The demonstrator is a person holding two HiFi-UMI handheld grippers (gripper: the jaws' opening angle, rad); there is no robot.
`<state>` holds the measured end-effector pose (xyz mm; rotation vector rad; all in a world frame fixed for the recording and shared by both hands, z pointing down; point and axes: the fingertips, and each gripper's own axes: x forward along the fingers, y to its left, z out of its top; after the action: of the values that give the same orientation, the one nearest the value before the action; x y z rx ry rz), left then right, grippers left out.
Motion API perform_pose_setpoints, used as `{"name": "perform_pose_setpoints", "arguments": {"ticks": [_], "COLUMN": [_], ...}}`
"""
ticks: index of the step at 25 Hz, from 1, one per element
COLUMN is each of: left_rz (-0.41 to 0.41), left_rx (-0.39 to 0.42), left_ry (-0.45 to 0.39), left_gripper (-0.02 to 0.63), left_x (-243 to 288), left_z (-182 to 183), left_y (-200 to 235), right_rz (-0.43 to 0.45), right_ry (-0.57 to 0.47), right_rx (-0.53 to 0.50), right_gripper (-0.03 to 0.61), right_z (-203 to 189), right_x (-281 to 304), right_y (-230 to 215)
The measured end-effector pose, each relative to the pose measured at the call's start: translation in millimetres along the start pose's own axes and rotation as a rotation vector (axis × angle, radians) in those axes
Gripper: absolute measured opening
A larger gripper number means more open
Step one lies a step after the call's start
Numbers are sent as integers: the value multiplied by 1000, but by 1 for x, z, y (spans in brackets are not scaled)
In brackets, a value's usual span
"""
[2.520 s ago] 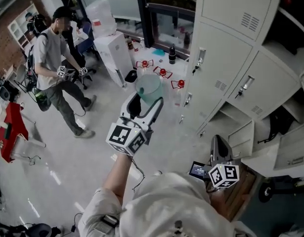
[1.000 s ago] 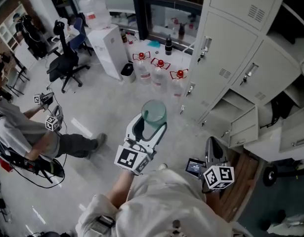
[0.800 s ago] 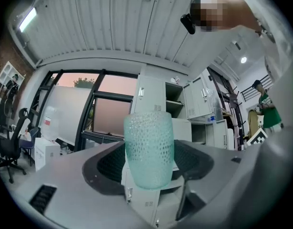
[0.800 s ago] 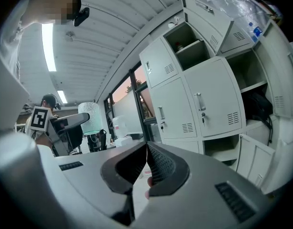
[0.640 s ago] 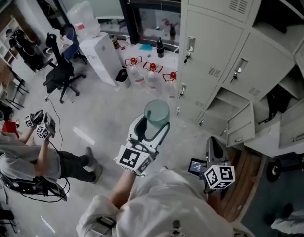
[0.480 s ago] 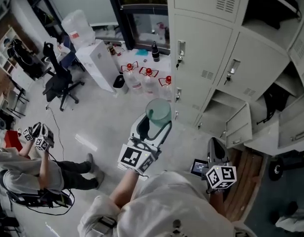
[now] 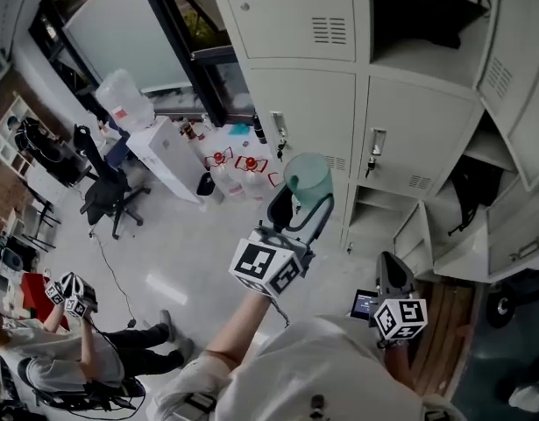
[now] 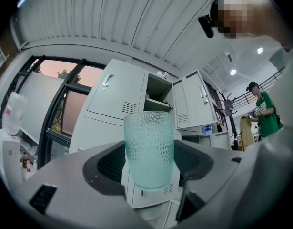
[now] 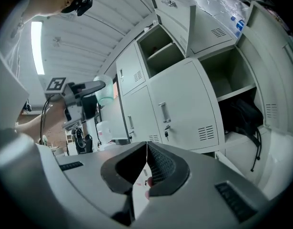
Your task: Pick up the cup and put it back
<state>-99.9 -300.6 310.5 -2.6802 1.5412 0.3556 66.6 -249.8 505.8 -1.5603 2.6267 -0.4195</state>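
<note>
A pale green dimpled glass cup point(image 7: 308, 177) stands upright between the jaws of my left gripper point(image 7: 302, 202), which is shut on it and holds it in the air in front of the grey lockers point(image 7: 295, 33). In the left gripper view the cup point(image 8: 149, 149) fills the middle, with both pads against its sides. My right gripper point(image 7: 387, 266) hangs lower, close to my body, with its jaws shut and nothing between them. The right gripper view shows the shut right gripper point(image 9: 146, 149) and, at the upper left, the cup point(image 9: 105, 91) in the left gripper.
The lockers point(image 9: 184, 99) have several open compartments, one point(image 7: 431, 11) at the upper right. Water bottles point(image 7: 238, 167), a white dispenser point(image 7: 168, 152) and an office chair point(image 7: 102, 196) stand on the floor at the left. Another person point(image 7: 59, 362) with grippers is at the lower left.
My left gripper has risen with the cup and moved toward the lockers, which now fill the upper picture. The right gripper came along, still shut. The other person has slid to the lower left.
</note>
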Motion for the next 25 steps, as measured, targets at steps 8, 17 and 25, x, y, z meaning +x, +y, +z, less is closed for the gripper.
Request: {"name": "perform_pose_setpoints", "arguments": {"ticks": [8, 17, 25], "left_rz": [-78, -159, -133], "left_rx": [81, 180, 247], "left_ry": [-37, -53, 45], "left_gripper": [318, 318, 318], "left_x": [137, 273, 362], "left_z": [47, 96, 93], "left_y": [-53, -112, -132], "right_rz": [11, -44, -160], "right_ry": [7, 4, -35], "right_rx": [-17, -17, 35], "right_gripper": [25, 25, 26], "right_z": [14, 25, 25], "right_x": [-4, -33, -66], "right_y": [-56, -115, -152]}}
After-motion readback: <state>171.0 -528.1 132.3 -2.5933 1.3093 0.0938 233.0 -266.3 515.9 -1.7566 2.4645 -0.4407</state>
